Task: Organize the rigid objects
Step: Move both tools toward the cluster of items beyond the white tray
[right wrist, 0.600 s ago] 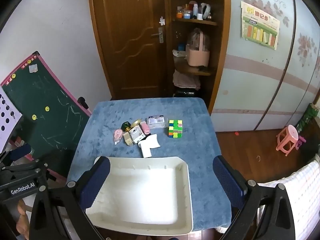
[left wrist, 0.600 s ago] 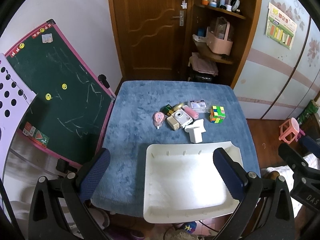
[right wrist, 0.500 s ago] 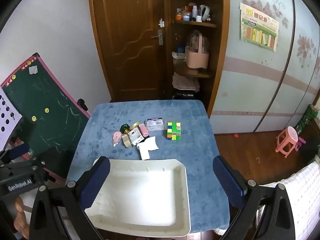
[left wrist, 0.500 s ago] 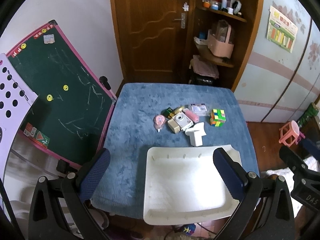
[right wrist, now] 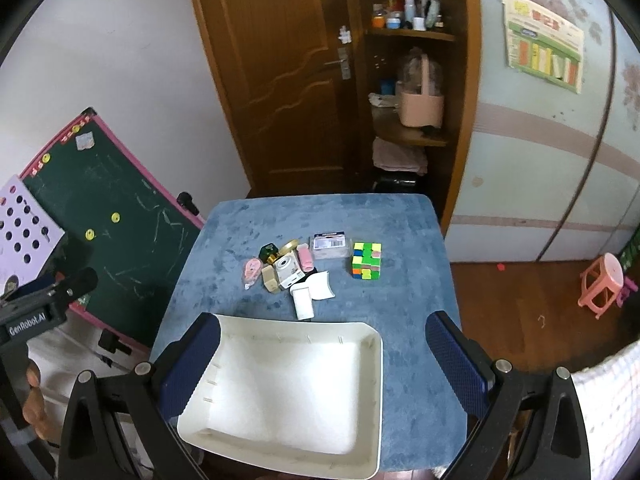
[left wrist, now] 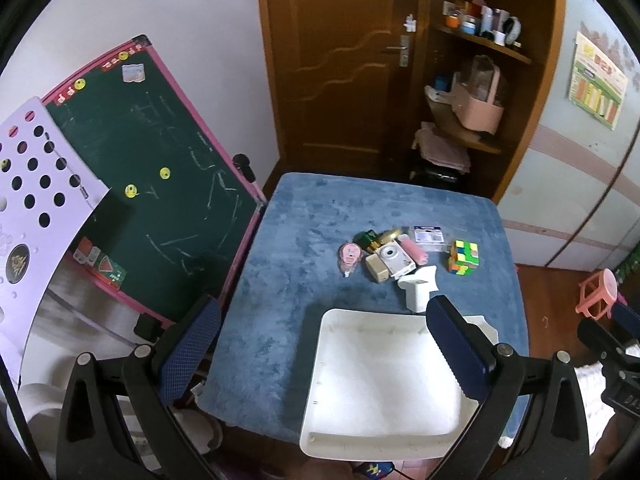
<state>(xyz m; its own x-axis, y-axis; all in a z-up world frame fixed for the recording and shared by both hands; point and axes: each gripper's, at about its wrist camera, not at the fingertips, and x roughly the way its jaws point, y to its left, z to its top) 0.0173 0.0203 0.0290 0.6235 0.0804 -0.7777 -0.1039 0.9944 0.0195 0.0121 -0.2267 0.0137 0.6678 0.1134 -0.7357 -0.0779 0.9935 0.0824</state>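
A cluster of small rigid objects lies mid-table on the blue cloth: a colourful puzzle cube (left wrist: 463, 258) (right wrist: 366, 260), a white toy camera (left wrist: 394, 257) (right wrist: 287, 267), a pink correction-tape dispenser (left wrist: 349, 255) (right wrist: 252, 270), a clear small box (right wrist: 330, 243), a white L-shaped holder (left wrist: 417, 289) (right wrist: 308, 292). An empty white tray (left wrist: 384, 384) (right wrist: 288, 392) sits at the near edge. My left gripper (left wrist: 320, 352) and right gripper (right wrist: 322, 364) are both open, empty, high above the tray.
The blue-covered table (left wrist: 288, 264) (right wrist: 412, 280) stands before a wooden door and shelves. A green chalkboard (left wrist: 152, 184) leans at its left. A pink stool (right wrist: 602, 280) stands on the floor to the right.
Both grippers have risen and pulled back a little, so the table and objects look smaller and further away. Both stay open and empty.
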